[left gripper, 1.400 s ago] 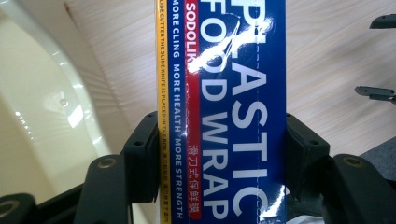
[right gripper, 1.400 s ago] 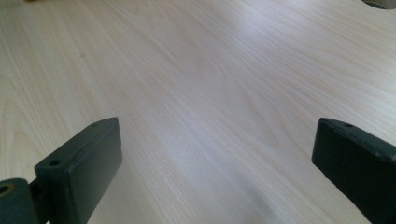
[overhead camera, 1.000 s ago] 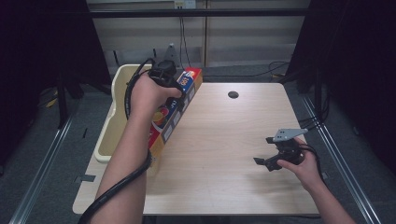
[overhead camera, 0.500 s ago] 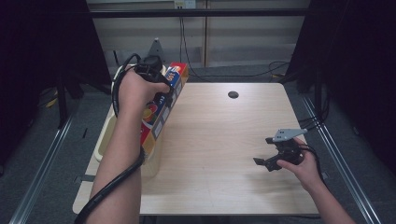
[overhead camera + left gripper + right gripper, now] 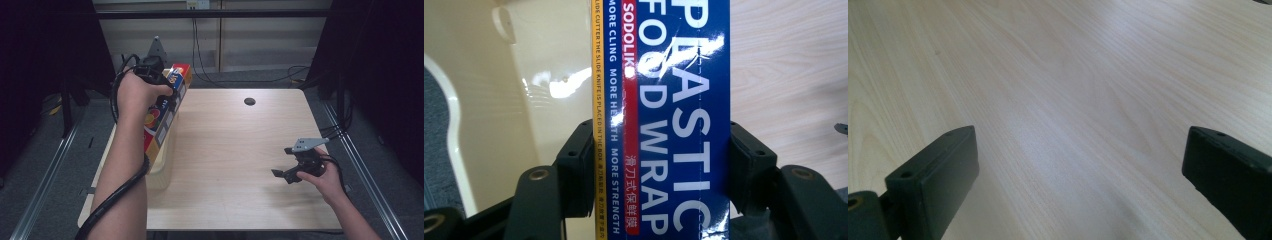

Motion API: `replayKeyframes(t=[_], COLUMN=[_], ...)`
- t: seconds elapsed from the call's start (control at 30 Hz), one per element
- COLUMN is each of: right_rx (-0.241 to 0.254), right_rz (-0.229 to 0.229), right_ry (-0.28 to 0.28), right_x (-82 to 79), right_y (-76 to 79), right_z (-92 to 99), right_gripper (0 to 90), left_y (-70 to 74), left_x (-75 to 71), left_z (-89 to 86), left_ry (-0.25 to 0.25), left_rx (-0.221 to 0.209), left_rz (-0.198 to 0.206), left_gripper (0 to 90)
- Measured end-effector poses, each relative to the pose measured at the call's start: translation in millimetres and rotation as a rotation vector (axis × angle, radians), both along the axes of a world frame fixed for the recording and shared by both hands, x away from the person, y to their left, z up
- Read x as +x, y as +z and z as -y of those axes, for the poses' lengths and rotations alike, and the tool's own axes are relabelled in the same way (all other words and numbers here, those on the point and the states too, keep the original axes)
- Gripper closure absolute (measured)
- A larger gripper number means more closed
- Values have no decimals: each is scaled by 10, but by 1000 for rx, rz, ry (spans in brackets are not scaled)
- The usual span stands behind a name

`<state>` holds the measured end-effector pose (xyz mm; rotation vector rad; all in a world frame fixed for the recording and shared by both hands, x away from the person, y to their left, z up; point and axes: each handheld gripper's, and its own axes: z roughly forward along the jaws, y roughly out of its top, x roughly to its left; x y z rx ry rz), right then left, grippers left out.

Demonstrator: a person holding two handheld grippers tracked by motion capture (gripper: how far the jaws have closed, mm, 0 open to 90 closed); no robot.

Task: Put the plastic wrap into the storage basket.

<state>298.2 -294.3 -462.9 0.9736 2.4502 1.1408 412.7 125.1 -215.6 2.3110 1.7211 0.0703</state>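
A long blue, red and yellow box of plastic food wrap (image 5: 161, 125) is held lengthwise above the table's left edge, over a cream plastic tray (image 5: 159, 172). My left gripper (image 5: 167, 95) is shut across its width. In the left gripper view the two black jaws of that gripper (image 5: 659, 155) press both long sides of the box (image 5: 674, 90), with the cream tray (image 5: 524, 75) below at the left. My right gripper (image 5: 286, 173) hovers low over the table's right front part, open. In the right gripper view that gripper (image 5: 1078, 180) has nothing between its jaws.
The light wooden table (image 5: 240, 150) has a small dark round hole (image 5: 249, 101) near its far edge. Metal rails run along the floor on both sides. Cables hang behind the table.
My left gripper has carried the box to the left and farther away, from over the table edge to over the cream tray. The right gripper has stayed in place.
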Motion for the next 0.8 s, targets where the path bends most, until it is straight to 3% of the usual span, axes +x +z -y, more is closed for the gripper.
replayKeyframes(t=[0.8], right_rx=[2], right_rz=[10], right_ry=[-8], right_x=[-3], right_y=[12], right_z=[13], right_gripper=[14], left_y=[122], left_x=[-25], left_z=[-221], left_ry=[75], left_rx=[6], left_rz=[13], left_gripper=[405])
